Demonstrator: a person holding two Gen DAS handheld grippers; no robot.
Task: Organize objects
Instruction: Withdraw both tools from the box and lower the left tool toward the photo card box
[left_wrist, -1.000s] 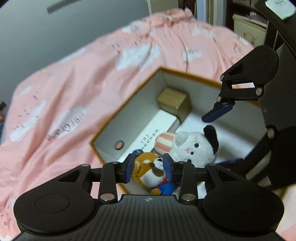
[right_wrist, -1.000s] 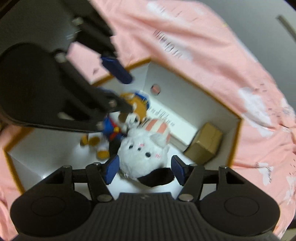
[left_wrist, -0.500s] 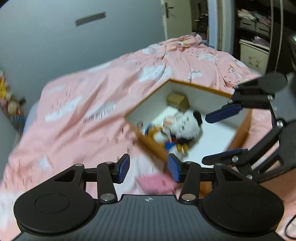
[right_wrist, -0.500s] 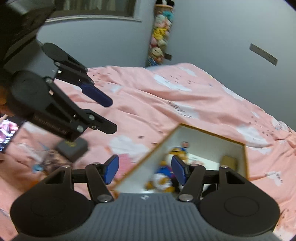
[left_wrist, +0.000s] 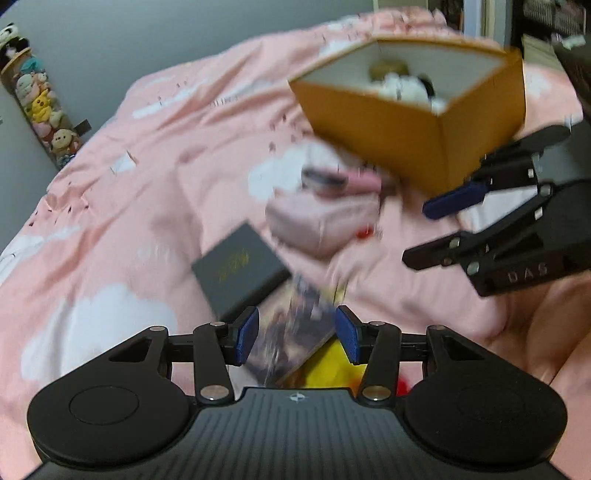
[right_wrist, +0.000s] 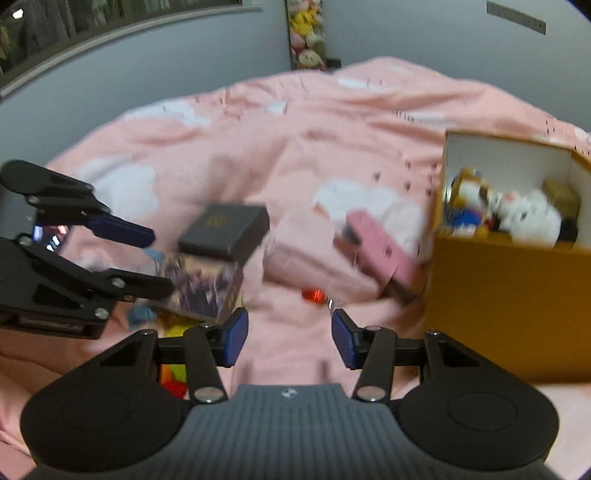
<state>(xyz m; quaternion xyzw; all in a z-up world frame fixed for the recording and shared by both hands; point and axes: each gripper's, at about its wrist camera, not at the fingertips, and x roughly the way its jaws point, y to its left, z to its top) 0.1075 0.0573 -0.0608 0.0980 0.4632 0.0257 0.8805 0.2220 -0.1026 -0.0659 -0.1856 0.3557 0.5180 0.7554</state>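
An orange cardboard box (left_wrist: 406, 122) (right_wrist: 509, 295) stands on the pink bedspread, and a white plush (right_wrist: 524, 218) and a brown-and-blue plush (right_wrist: 469, 199) lie inside it. Loose on the bed are a dark grey box (left_wrist: 236, 273) (right_wrist: 225, 229), a picture-printed box (left_wrist: 295, 332) (right_wrist: 207, 288), a pink pouch (left_wrist: 321, 221) (right_wrist: 306, 251) and a pink case (right_wrist: 380, 243). My left gripper (left_wrist: 297, 339) (right_wrist: 147, 258) hangs open just above the printed box. My right gripper (right_wrist: 290, 341) (left_wrist: 439, 225) hovers over bare bedspread, its jaws closing with nothing between them.
A yellow toy (left_wrist: 328, 373) (right_wrist: 177, 369) and a small red thing (right_wrist: 314, 295) lie among the pile. A hanging column of plush toys (left_wrist: 40, 107) (right_wrist: 306, 33) is against the grey wall. The motion blurs both views.
Both grippers have come out of the orange box and swung over to the pile on the bed. The left let go of the brown plush. Both plush toys stayed in the box.
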